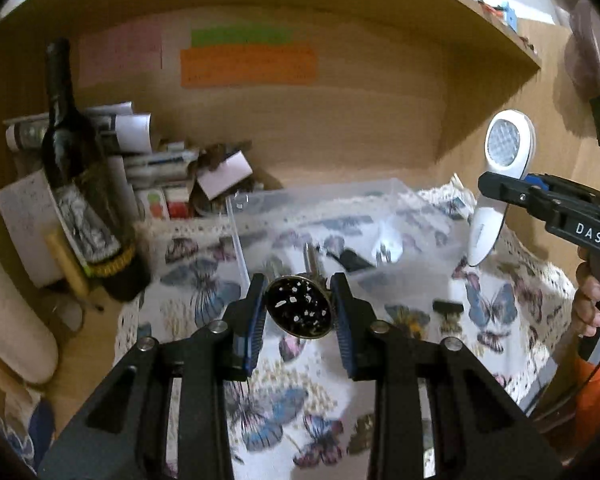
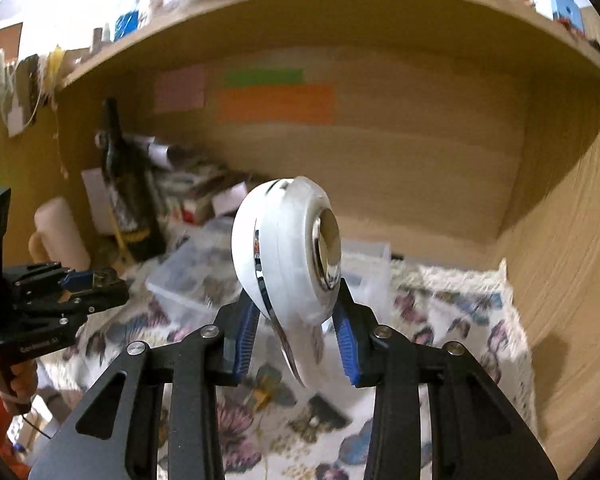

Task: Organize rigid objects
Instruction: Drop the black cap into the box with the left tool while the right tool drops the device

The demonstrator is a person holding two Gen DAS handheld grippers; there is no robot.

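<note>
My left gripper (image 1: 299, 308) is shut on a small round black tin with white flecks and a brass rim (image 1: 299, 311), held above the butterfly cloth just in front of a clear plastic box (image 1: 340, 216). My right gripper (image 2: 296, 320) is shut on a white hand-held device with a round lens head (image 2: 288, 248), held upright in the air. In the left wrist view the same white device (image 1: 500, 184) shows at the right, above the box's right side, in the right gripper (image 1: 512, 192). The left gripper shows at the left of the right wrist view (image 2: 100, 284).
A dark wine bottle (image 1: 80, 184) leans at the left beside stacked papers and small boxes (image 1: 160, 160). A cream roll (image 1: 12, 320) lies far left. The wooden shelf alcove (image 1: 340, 100) closes in the back, and its side wall (image 2: 572, 260) the right. Butterfly cloth (image 1: 284, 400) covers the surface.
</note>
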